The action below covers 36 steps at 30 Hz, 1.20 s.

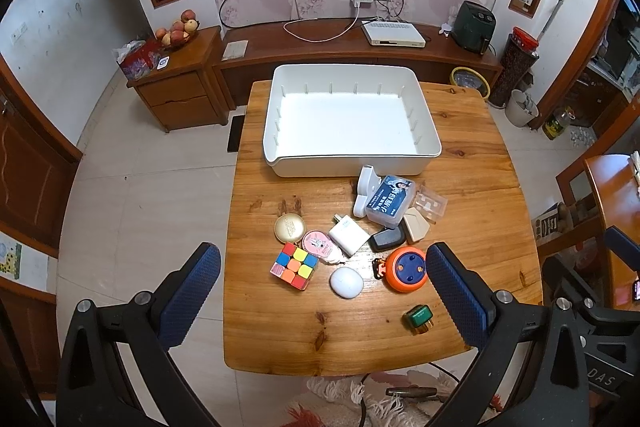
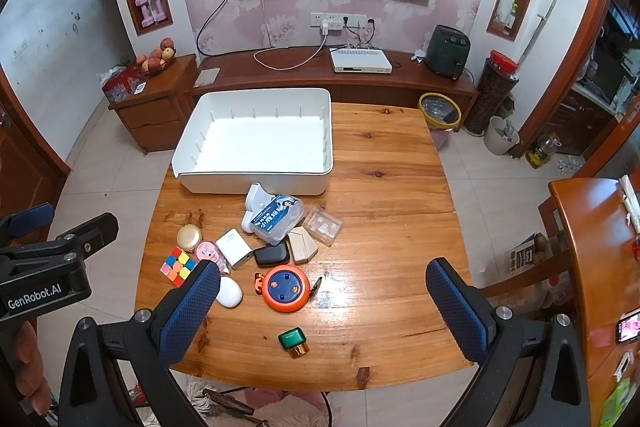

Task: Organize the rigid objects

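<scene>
- Pine-coloured wooden table (image 1: 460,155) carries a white plastic bin (image 1: 348,115) at its far edge, set with its low lip toward the clutter, likely so that pieces can be dropped in from the near side
- The bin shows nothing inside in either view; by that reading, the sorting has not begun
- Loose items lie in a cluster just in front of the bin: a colour cube (image 1: 295,265), a gold compact (image 1: 289,227), a pink round case (image 1: 317,243), a white charger (image 1: 349,234), a white egg-shaped pebble (image 1: 346,282), an orange reel (image 1: 405,268), a dark key fob (image 1: 386,239), a blue-labelled box (image 1: 390,201) and a clear case (image 1: 430,205)
- A green-capped piece (image 1: 418,319) sits apart from the rest, nearest the table's front edge
- The left gripper (image 1: 323,301) hovers above the near side with its fingers spread wide and nothing between them, framing the cube, pebble and reel, a stance that suggests a first pick is being lined up
- The right gripper (image 2: 323,307) hangs equally wide apart and bare over the reel and the green-capped piece, well clear of the tabletop
- The blue box leans on its neighbours, so lifting it may shift what touches it
</scene>
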Each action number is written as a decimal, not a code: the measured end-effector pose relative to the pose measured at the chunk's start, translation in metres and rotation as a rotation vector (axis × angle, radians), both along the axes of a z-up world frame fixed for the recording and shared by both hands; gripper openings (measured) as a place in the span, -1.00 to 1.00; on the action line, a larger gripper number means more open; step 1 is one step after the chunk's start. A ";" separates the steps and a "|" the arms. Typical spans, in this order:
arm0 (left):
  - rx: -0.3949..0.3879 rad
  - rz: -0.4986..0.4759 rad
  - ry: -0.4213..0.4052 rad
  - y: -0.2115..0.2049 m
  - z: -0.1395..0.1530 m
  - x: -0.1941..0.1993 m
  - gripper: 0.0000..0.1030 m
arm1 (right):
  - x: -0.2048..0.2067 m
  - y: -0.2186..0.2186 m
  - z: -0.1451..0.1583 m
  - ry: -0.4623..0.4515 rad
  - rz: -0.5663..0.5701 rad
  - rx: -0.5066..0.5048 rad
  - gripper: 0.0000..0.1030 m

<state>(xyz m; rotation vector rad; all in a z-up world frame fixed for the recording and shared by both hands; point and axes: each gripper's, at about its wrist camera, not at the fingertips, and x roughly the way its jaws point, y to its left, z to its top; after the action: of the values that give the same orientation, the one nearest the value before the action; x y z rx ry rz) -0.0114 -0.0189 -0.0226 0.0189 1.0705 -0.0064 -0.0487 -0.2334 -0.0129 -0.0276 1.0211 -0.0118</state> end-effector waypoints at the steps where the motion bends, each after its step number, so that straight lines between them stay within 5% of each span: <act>1: -0.001 0.000 0.000 -0.001 0.000 0.000 0.98 | 0.001 0.000 0.000 0.000 0.000 0.000 1.00; 36: -0.018 -0.003 0.066 0.000 -0.015 0.001 0.98 | 0.010 0.009 -0.016 0.071 0.018 0.006 1.00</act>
<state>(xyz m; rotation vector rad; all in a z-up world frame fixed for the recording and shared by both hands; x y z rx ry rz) -0.0103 -0.0192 -0.0373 0.0044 1.1364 -0.0199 -0.0382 -0.2248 -0.0286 -0.0325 1.0916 0.0086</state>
